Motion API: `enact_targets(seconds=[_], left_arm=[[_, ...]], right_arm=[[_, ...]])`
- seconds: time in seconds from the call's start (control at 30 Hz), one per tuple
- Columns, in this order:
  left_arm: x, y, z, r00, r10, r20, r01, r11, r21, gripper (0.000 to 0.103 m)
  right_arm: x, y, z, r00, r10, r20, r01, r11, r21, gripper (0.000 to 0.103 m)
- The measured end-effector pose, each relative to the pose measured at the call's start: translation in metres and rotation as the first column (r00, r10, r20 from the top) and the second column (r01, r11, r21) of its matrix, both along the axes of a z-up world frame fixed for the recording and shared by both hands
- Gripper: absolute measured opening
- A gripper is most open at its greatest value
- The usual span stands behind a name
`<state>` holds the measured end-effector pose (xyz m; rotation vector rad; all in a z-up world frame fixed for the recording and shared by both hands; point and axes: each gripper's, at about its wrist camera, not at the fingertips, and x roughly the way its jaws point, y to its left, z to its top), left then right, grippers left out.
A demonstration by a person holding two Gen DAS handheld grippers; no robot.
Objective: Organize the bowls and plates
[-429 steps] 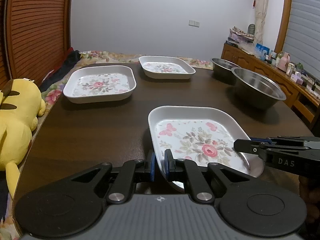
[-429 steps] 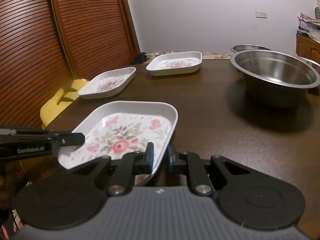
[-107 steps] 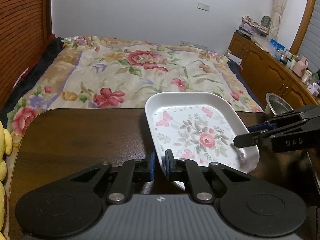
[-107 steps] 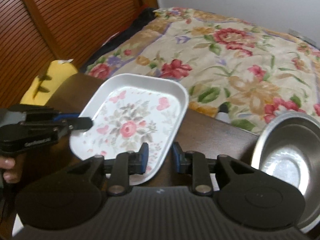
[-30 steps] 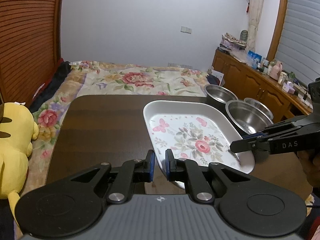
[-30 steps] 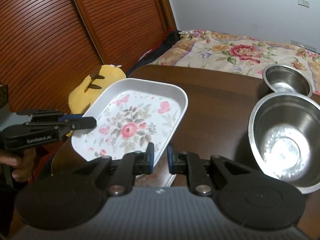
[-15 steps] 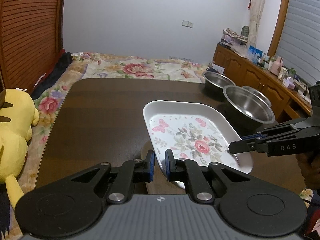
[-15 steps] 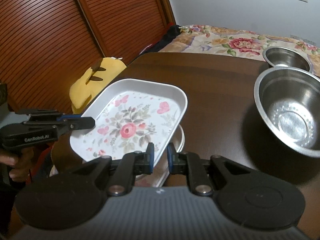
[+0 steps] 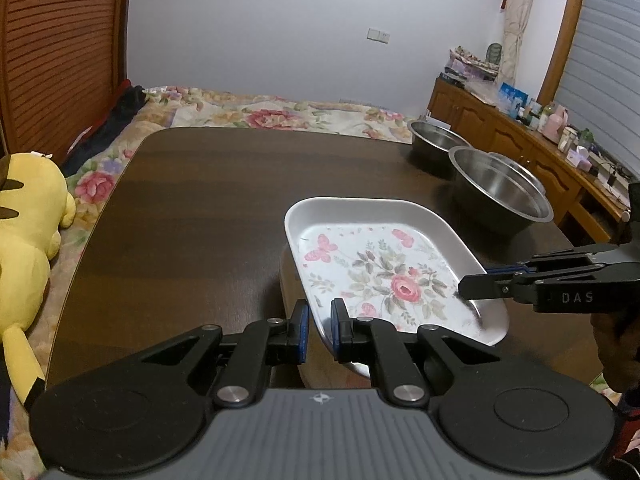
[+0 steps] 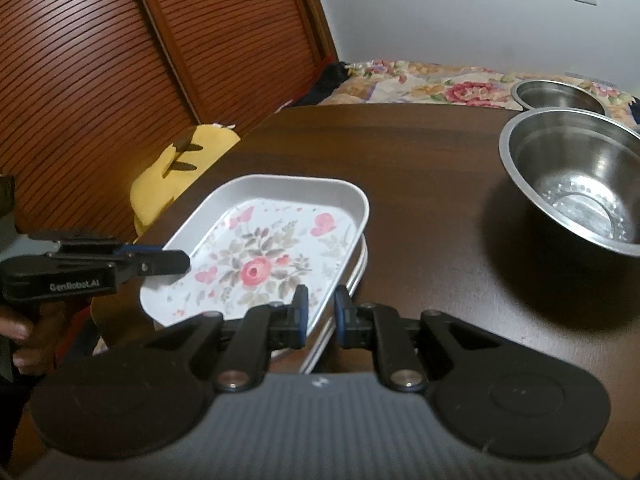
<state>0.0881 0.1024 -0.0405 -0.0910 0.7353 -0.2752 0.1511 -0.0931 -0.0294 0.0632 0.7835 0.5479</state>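
Note:
A white rectangular plate with a rose and butterfly print (image 9: 380,264) (image 10: 264,252) is held at opposite rims by both grippers. My left gripper (image 9: 319,328) is shut on its near-left rim, and it shows in the right wrist view as a black tool (image 10: 176,262) at the plate's left edge. My right gripper (image 10: 319,314) is shut on the other rim and reaches in from the right in the left wrist view (image 9: 466,286). Under the plate lies a stack of similar plates (image 10: 354,276) on the dark table (image 9: 192,216).
A large steel bowl (image 9: 500,192) (image 10: 576,200) stands at the table's right, with a smaller one (image 9: 436,142) (image 10: 556,96) behind it. A yellow plush toy (image 9: 24,232) (image 10: 176,168) lies left of the table. A floral bedspread (image 9: 280,114) lies beyond it.
Both grippers have carried the plate lower, onto the stack of plates on the table; the bowls now sit farther away in both views.

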Motion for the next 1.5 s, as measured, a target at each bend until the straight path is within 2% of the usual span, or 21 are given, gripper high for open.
enact_targets(seconds=[0.2, 0.47, 0.8, 1.23, 1.5], left_arm=[[0.001, -0.001, -0.005, 1.0, -0.005, -0.008, 0.005, 1.0, -0.002, 0.013], [0.005, 0.003, -0.014, 1.0, -0.008, -0.02, 0.008, 1.0, -0.026, 0.013], [0.007, 0.012, -0.007, 1.0, 0.004, -0.01, -0.005, 0.999, -0.036, 0.013], [0.003, 0.006, 0.007, 0.999, 0.006, 0.044, -0.005, 1.0, -0.024, 0.013], [0.009, -0.006, 0.012, 0.998, -0.026, 0.06, 0.026, 1.0, -0.012, 0.023]], right_arm=[[-0.009, -0.005, -0.009, 0.998, -0.036, 0.047, 0.034, 0.999, 0.032, 0.016], [-0.016, -0.016, -0.018, 0.996, -0.084, 0.037, 0.077, 0.984, 0.158, 0.021], [-0.023, -0.001, -0.012, 0.991, -0.064, 0.12, 0.058, 0.997, 0.05, 0.025], [-0.028, 0.003, -0.01, 0.988, -0.026, 0.153, 0.024, 1.0, 0.015, 0.025], [-0.029, -0.011, 0.0, 0.983, -0.049, 0.178, 0.042, 0.998, 0.042, 0.025]])
